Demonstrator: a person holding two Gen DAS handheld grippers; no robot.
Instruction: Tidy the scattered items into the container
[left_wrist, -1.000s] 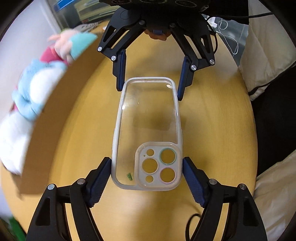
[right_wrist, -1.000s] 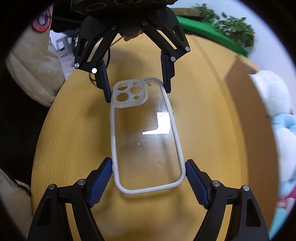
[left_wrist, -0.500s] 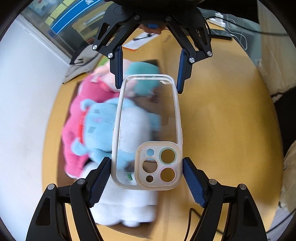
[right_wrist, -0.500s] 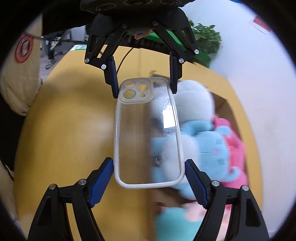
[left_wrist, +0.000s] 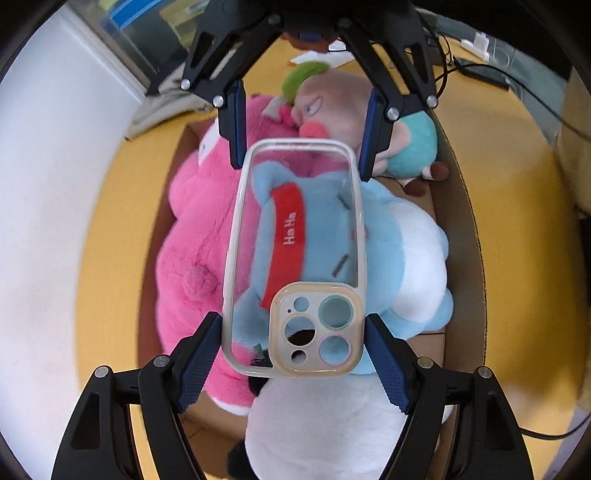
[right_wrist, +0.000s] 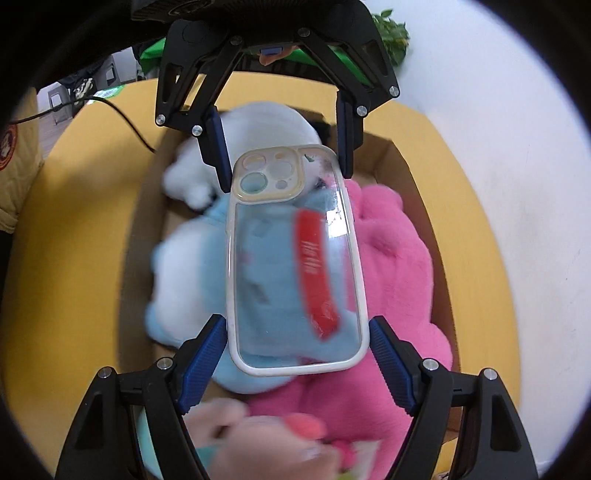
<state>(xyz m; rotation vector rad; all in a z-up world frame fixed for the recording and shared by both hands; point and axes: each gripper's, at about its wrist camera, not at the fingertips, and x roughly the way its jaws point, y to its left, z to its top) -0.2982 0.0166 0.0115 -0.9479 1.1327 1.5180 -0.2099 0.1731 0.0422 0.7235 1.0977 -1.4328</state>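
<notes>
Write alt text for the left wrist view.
A clear phone case is held at both ends by two grippers, the left gripper near and the right gripper opposite, above a cardboard box full of plush toys on a yellow table.

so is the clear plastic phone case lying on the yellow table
No, the clear plastic phone case hangs between both sets of fingers above the plush toys in the cardboard box.

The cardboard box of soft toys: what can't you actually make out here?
- Box floor: both views, covered by the toys.
- Blue plush: both views, phone case in front.
- Nearest toy: right wrist view, motion-blurred.
- White plush: left wrist view, cut off by the bottom edge.
</notes>
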